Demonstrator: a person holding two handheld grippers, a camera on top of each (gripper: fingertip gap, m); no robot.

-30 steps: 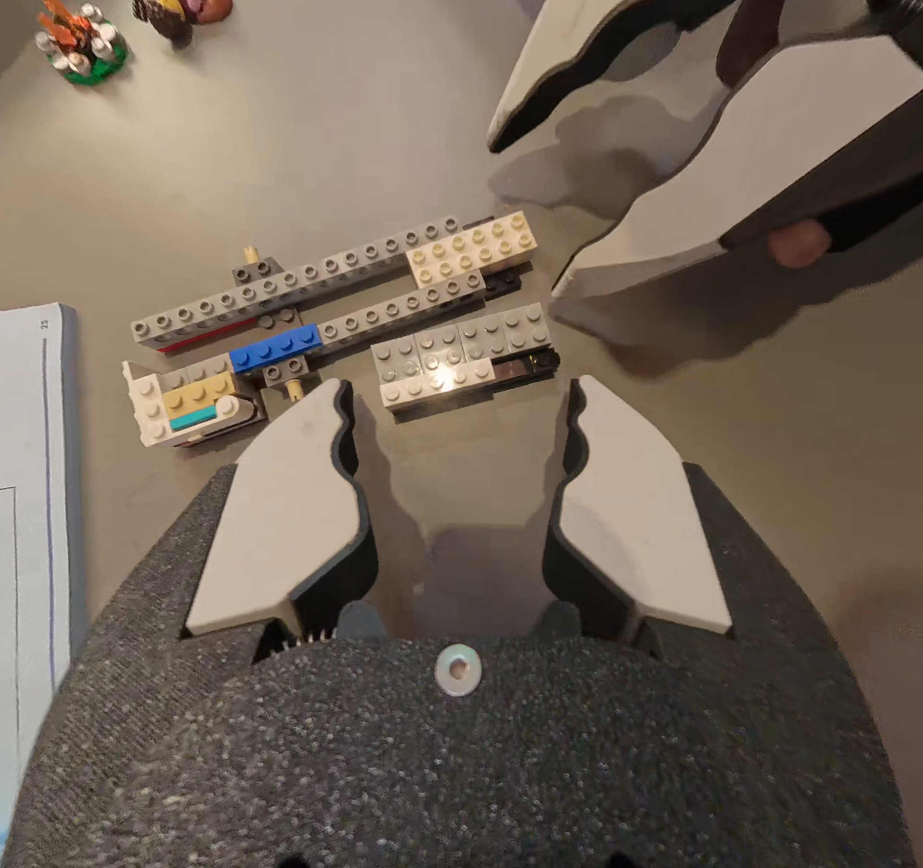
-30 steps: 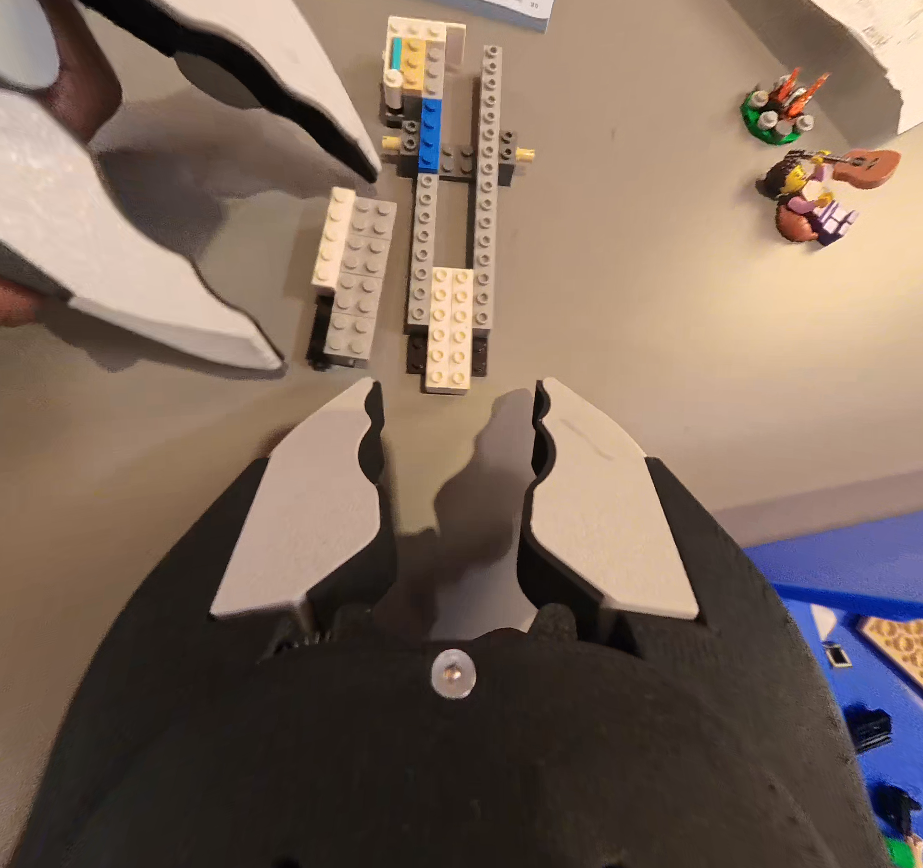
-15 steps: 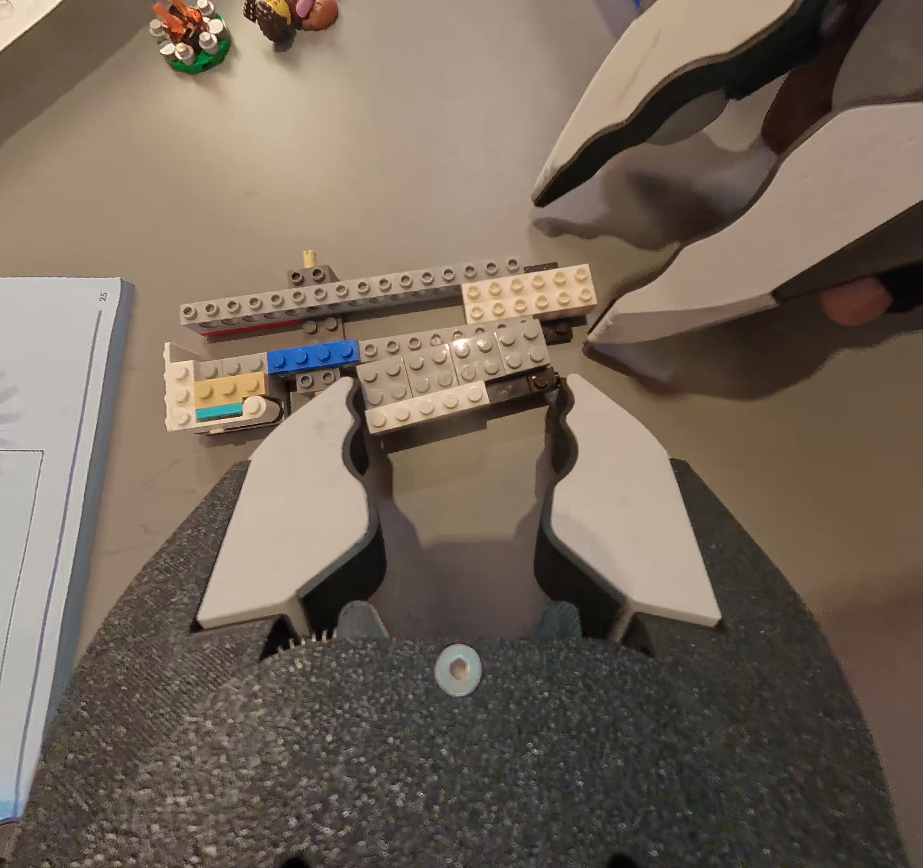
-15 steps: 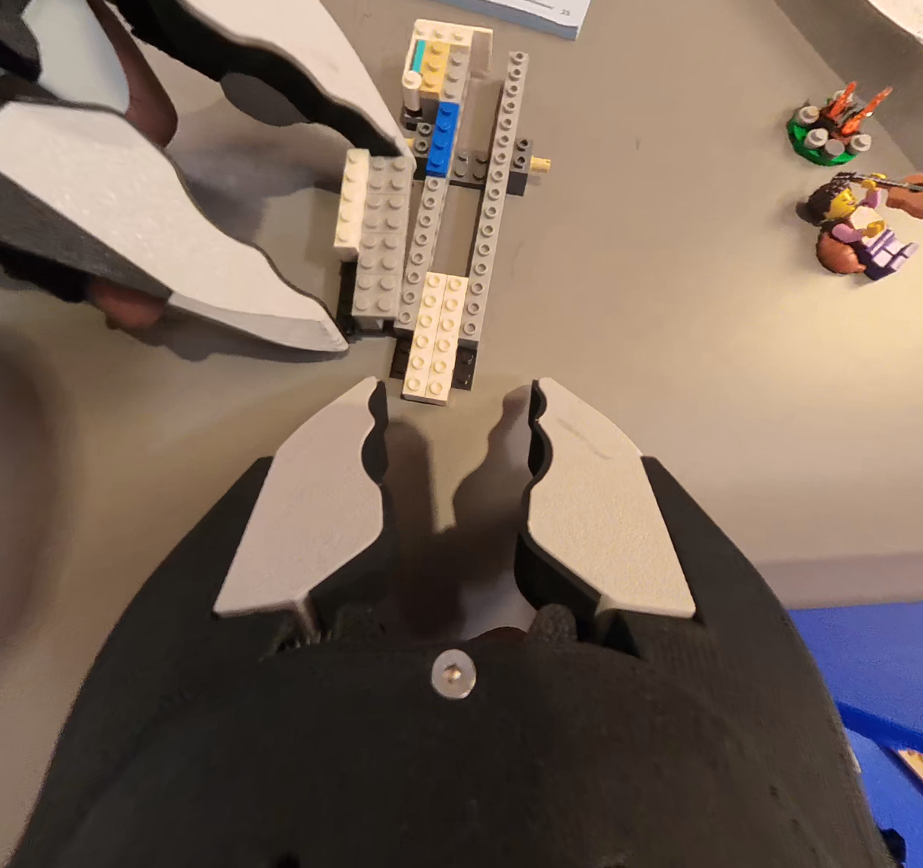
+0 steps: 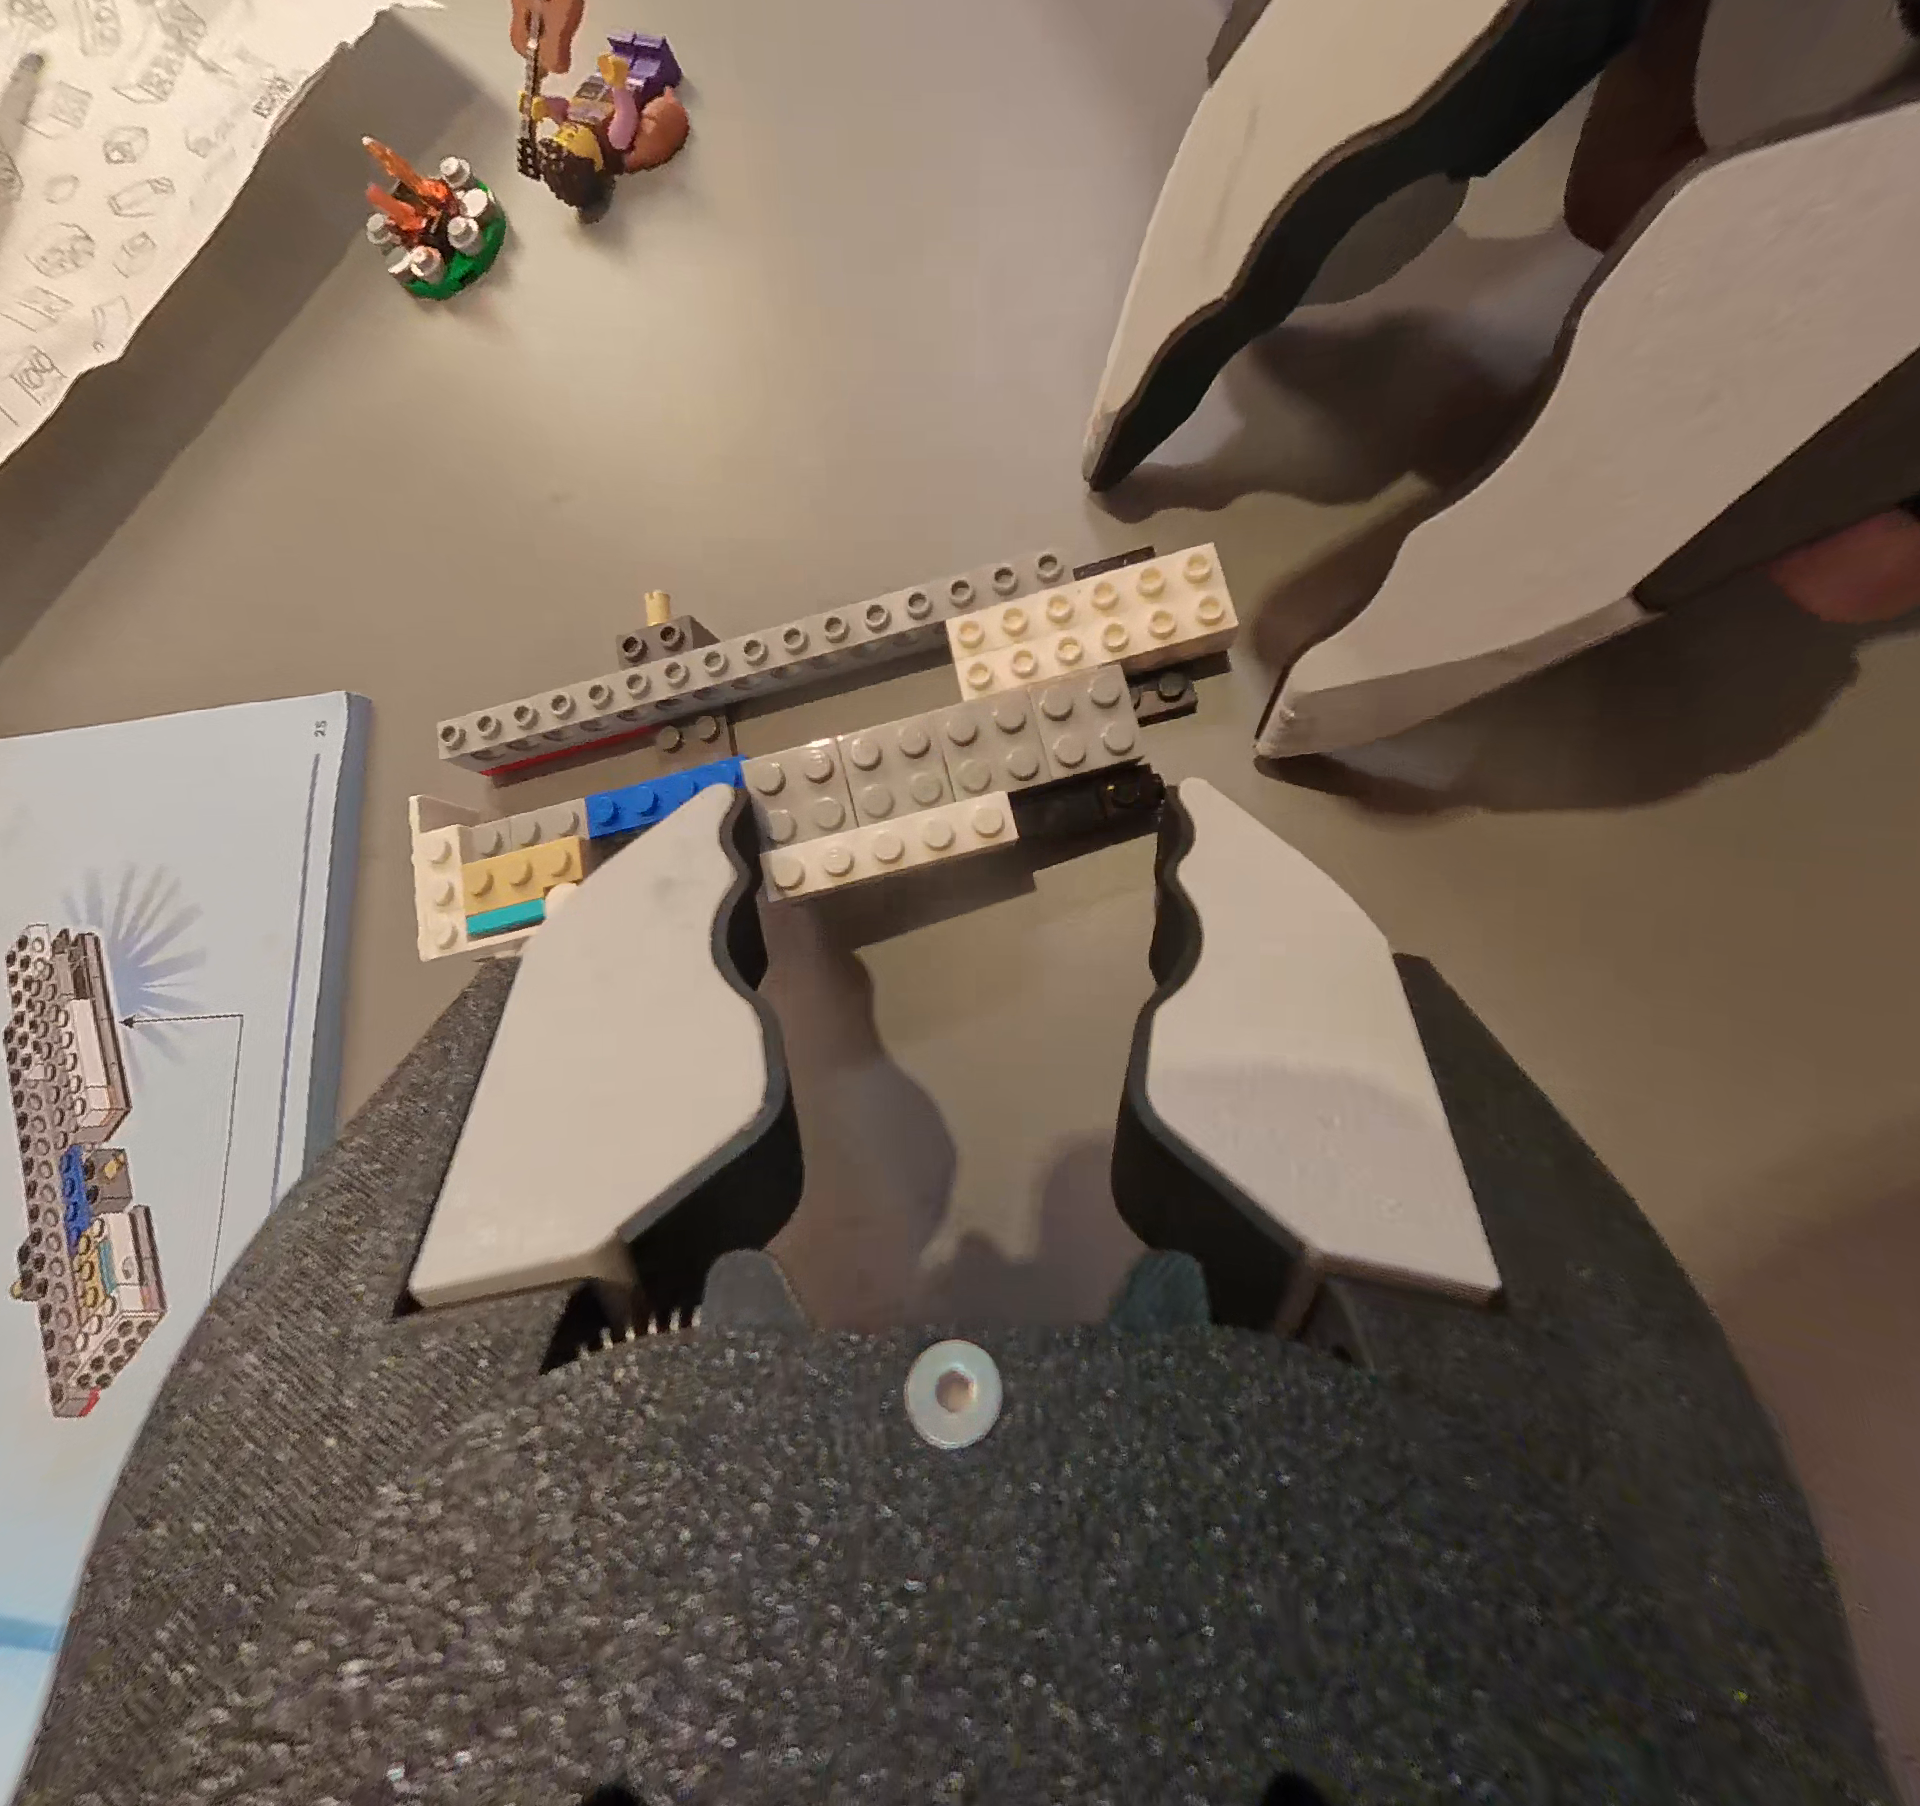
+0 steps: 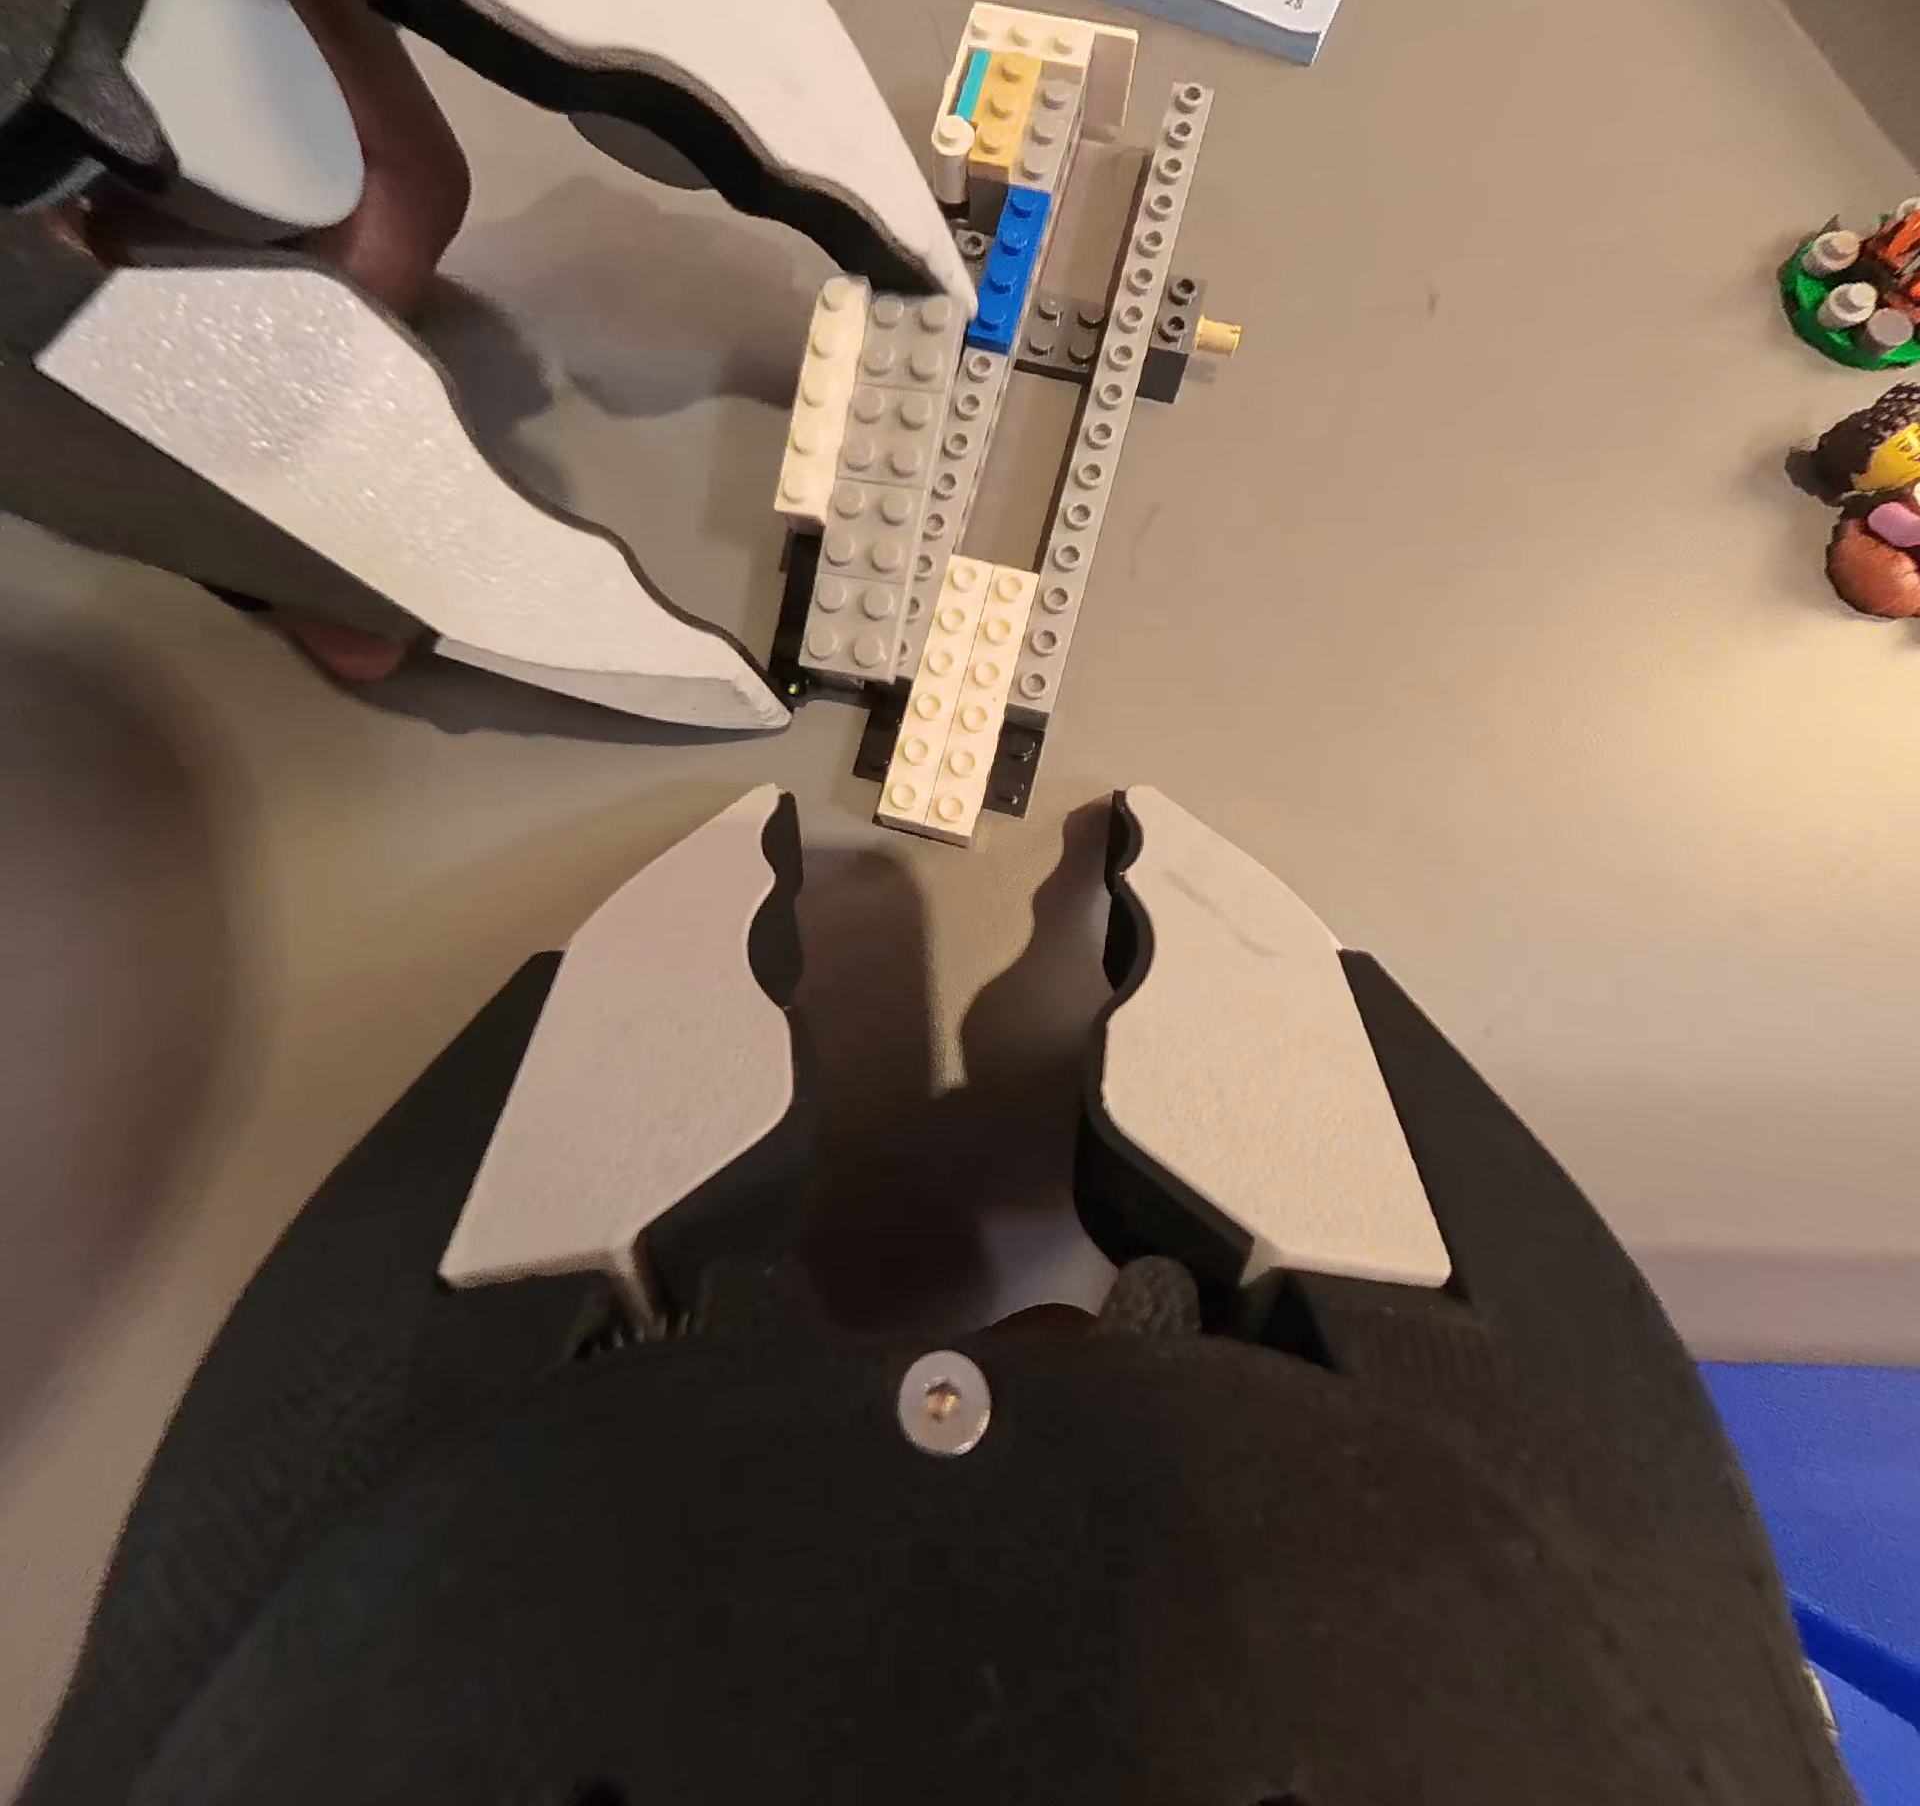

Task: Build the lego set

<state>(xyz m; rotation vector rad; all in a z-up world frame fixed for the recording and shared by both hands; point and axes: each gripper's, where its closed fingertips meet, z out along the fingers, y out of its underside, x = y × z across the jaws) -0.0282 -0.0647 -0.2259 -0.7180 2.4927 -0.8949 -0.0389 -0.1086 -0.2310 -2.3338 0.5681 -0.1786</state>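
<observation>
While both grippers sit low over the grey tabletop, neither one plainly has a firm hold on anything.

Left gripper: jaws spread wide, straddling a small brick section of grey two-by-two plates, a white strip and a black end piece. Its left fingertip lies at the section's grey end, over the blue brick; the right fingertip is at the black end. Whether the pads press on it, I cannot tell. The section lies tilted against the side of the long brick chassis, its far edge riding over the near grey rail.

Right gripper: jaws open about halfway, nothing between them. It sits just short of the chassis end, where the cream plates are stacked on black ones. Tips near, not touching.

Around them:
- instruction booklet, open, beside the chassis's white and tan end
- printed sheet at the far corner
- minifigure with guitar lying on its side, well apart from the build
- small campfire on a green round base, beside the figure
- blue tray at the right gripper's side
</observation>
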